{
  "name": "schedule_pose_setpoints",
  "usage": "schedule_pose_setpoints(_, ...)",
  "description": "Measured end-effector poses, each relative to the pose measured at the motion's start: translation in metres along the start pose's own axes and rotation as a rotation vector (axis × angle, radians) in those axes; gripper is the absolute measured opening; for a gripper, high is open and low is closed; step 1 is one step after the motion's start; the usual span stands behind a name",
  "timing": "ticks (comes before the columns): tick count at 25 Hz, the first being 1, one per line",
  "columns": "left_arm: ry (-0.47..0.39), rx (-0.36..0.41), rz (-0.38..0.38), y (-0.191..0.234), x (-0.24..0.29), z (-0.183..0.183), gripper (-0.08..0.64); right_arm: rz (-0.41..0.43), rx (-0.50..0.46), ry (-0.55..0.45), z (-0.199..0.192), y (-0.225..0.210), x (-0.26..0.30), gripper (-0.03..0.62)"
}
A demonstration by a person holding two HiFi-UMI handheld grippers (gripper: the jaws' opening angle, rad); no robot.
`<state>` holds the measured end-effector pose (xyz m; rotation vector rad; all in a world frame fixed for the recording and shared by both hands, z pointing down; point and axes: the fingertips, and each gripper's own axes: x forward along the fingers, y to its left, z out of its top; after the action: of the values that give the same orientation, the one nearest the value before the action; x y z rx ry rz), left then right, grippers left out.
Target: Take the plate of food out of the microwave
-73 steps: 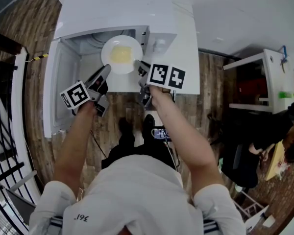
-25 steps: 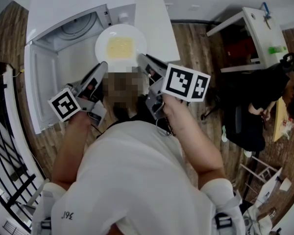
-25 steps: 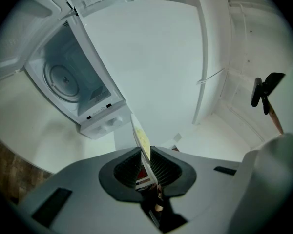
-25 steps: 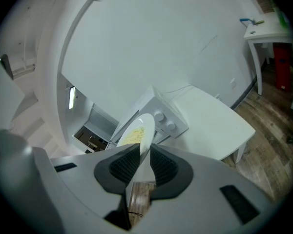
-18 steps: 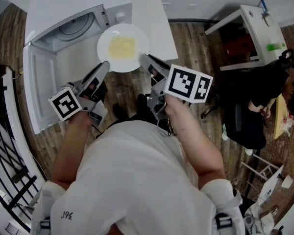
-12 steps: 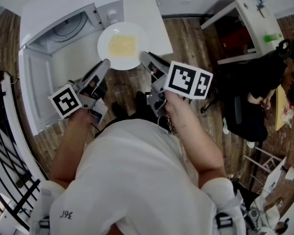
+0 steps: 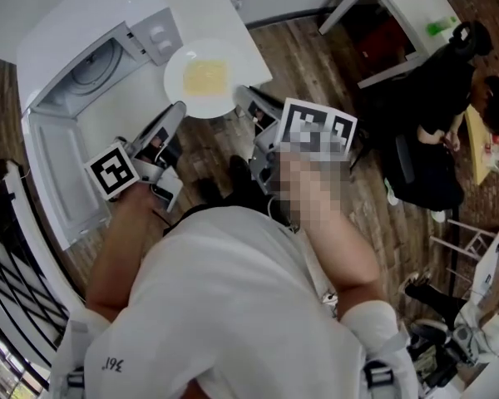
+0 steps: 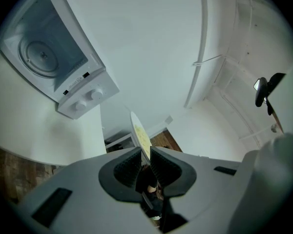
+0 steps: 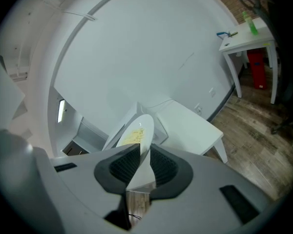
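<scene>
A white plate point(image 7: 204, 79) with yellow food hangs in the air in front of the open white microwave point(image 7: 96, 65), outside its cavity. My left gripper point(image 7: 180, 106) is shut on the plate's near left rim. My right gripper point(image 7: 241, 92) is shut on its near right rim. The left gripper view shows the plate point(image 8: 139, 130) edge-on, running into the left gripper point(image 8: 145, 152), with the microwave point(image 8: 49, 57) at upper left. In the right gripper view the plate point(image 9: 136, 130) passes between the pads of the right gripper point(image 9: 144, 152).
The microwave's door point(image 7: 54, 181) stands swung open at the left. The microwave sits on a white table point(image 7: 233, 23). At the right are a white desk point(image 7: 399, 7) with a green bottle point(image 7: 437, 27) and a seated person in black point(image 7: 449, 98). A black railing point(image 7: 8, 289) runs at lower left.
The plate has come out of the microwave's mouth and now hangs clear of it, both grippers still on its rim. The whole view has swung, so the microwave sits further to the upper left.
</scene>
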<state>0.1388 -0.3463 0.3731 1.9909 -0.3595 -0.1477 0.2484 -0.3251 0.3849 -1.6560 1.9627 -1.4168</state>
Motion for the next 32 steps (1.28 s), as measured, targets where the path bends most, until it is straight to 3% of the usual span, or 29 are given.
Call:
schedule_pose_setpoints(8, 0.071, 0.012, -0.006, 0.003, 0.015, -0.009, 0.061, -0.030, 0.045, -0.044, 0.000, -0.018, -0.011, 0.066)
schedule_pose_setpoints(32, 0.072, -0.001, -0.017, 0.013, 0.047, -0.003, 0.060, -0.057, 0.008, -0.048, 0.029, -0.036, 0.000, 0.055)
